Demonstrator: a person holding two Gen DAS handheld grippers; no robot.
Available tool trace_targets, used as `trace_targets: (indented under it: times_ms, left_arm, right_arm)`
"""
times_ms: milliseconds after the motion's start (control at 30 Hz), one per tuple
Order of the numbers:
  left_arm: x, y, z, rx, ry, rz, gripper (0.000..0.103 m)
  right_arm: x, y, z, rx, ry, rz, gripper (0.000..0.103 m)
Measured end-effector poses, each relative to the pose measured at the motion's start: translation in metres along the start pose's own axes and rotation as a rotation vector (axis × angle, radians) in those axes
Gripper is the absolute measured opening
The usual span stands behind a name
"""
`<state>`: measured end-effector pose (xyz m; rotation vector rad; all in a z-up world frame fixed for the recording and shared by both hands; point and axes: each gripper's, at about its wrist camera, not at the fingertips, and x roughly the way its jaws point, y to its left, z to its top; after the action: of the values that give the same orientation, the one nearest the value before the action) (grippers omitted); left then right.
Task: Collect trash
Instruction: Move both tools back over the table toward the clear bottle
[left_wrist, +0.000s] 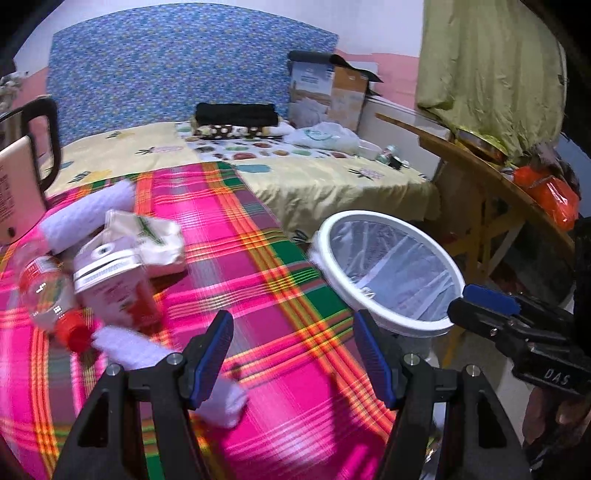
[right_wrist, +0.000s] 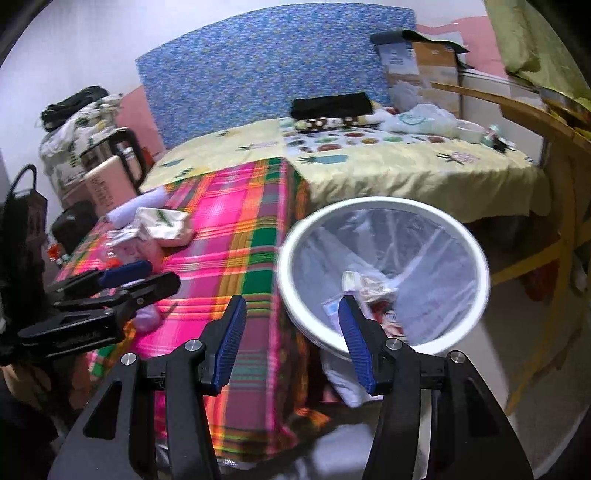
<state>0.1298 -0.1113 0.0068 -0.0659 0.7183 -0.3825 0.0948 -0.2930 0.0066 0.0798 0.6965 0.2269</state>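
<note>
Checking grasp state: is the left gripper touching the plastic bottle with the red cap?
Apart. In the left wrist view the left gripper is open over bare plaid cloth; the plastic bottle lies well off to its left, a visible stretch of cloth between.

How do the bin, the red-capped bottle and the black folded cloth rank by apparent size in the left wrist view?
1. Bin, clearly largest.
2. and 3. Bottle and black cloth look alike in extent; the bottle is nearer the camera, so I will not rank them.
</note>
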Motion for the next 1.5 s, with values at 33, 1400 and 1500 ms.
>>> trace_targets:
  times_ms: [33,1400,1500]
  left_arm:
    - [-0.004,0.004,-0.003,-0.007,-0.004,0.01,0.069]
    - [-0.018,0.144,-0.021,-0.436,-0.011,0.344,0.069]
    - [-0.012,0.147,-0.02,-0.461,-0.009,0.349,0.069]
  right_arm:
    - [0.0,0.003,-0.001,-0.001,-0.003,0.014,0.054]
    - [0.032,0.079,0.004,-0.153,0.053,0.199,0.054]
    - [0.036,0.079,0.005,-0.153,0.06,0.2,0.054]
